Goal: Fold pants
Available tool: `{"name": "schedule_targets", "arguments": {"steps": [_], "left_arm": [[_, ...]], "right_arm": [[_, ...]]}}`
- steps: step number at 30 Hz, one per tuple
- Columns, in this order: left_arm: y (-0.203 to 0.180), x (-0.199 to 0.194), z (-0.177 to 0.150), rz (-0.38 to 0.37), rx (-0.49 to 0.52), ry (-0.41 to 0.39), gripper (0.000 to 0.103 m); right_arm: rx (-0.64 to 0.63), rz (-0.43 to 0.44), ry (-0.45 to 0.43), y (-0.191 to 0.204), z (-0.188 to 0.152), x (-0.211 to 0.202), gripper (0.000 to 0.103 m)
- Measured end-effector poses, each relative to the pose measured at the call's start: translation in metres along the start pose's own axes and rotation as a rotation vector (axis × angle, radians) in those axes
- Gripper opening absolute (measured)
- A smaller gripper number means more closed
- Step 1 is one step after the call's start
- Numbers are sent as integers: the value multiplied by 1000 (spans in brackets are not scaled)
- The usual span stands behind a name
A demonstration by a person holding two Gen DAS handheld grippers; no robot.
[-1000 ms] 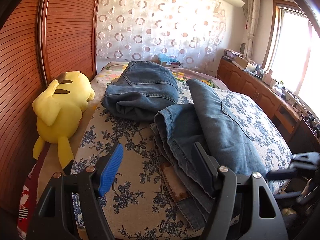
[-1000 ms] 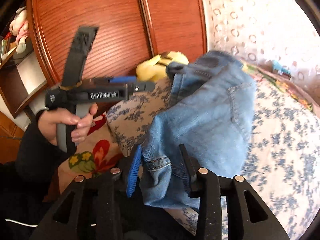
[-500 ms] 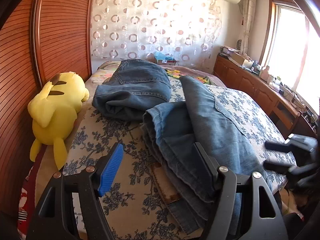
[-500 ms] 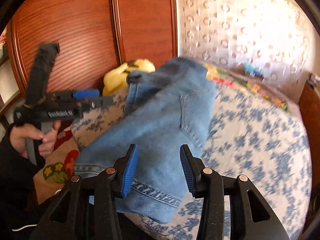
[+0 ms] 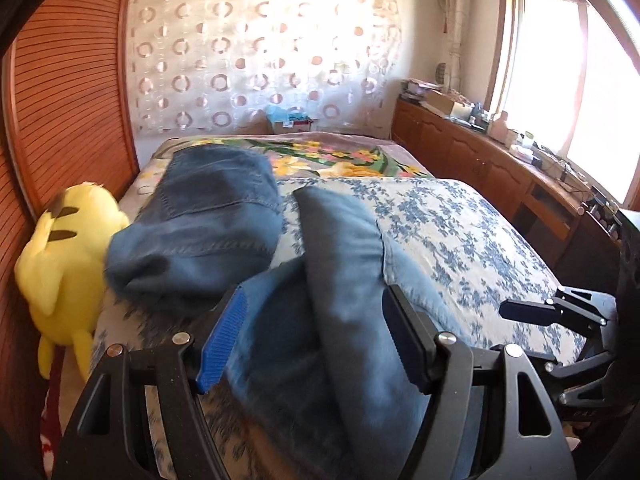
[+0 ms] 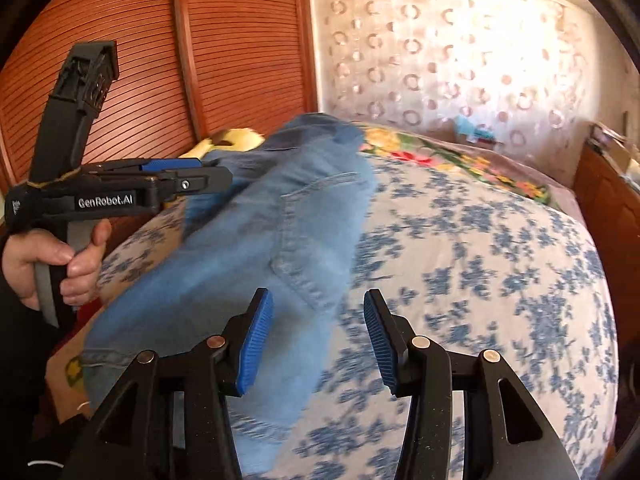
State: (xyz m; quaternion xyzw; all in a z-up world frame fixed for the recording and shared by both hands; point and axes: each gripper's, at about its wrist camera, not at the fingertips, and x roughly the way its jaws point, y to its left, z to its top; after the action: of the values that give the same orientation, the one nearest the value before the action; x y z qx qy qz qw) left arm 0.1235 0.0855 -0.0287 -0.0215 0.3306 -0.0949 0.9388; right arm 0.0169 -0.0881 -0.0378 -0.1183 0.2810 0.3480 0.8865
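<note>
Jeans (image 5: 320,320) lie folded lengthwise on a bed (image 5: 460,232) covered in a blue-flowered quilt, stretching from the near edge toward the middle of the mattress. The left gripper (image 5: 312,340) reaches over the denim with its jaws set wide, the folded cloth passing between its blue-faced pads (image 5: 222,340) without being pinched. A person's hand (image 6: 52,264) grips its black handle, seen from the right wrist camera. The right gripper (image 6: 318,336) hangs over the right edge of the pale denim near a back pocket, its jaws opening; the left pad sits above the cloth and the right pad above bare quilt, with nothing pressed between them. A second, darker pair of jeans (image 5: 204,220) rests folded farther up the bed, just beside a yellow plush toy (image 5: 60,256) that leans against the slatted wooden wardrobe doors (image 5: 68,92). A curtain with ring patterns (image 5: 260,60) hangs behind the bed, and wooden cabinets (image 5: 480,160) run below a bright window (image 5: 560,68).
</note>
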Motion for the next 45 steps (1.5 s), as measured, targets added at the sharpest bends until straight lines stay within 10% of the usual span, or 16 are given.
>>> {"name": "schedule_targets", "arguments": {"steps": [23, 28, 37, 45], "left_arm": [[1, 85, 41, -110, -53, 176, 48], [-10, 62, 40, -120, -27, 123, 15], [-3, -27, 33, -76, -48, -53, 11], [38, -24, -16, 29, -109, 7, 11]], "right_arm": [[68, -13, 40, -23, -17, 19, 49], [75, -21, 39, -27, -18, 18, 49], [86, -18, 18, -31, -12, 11, 49], [53, 25, 4, -17, -4, 21, 49]]}}
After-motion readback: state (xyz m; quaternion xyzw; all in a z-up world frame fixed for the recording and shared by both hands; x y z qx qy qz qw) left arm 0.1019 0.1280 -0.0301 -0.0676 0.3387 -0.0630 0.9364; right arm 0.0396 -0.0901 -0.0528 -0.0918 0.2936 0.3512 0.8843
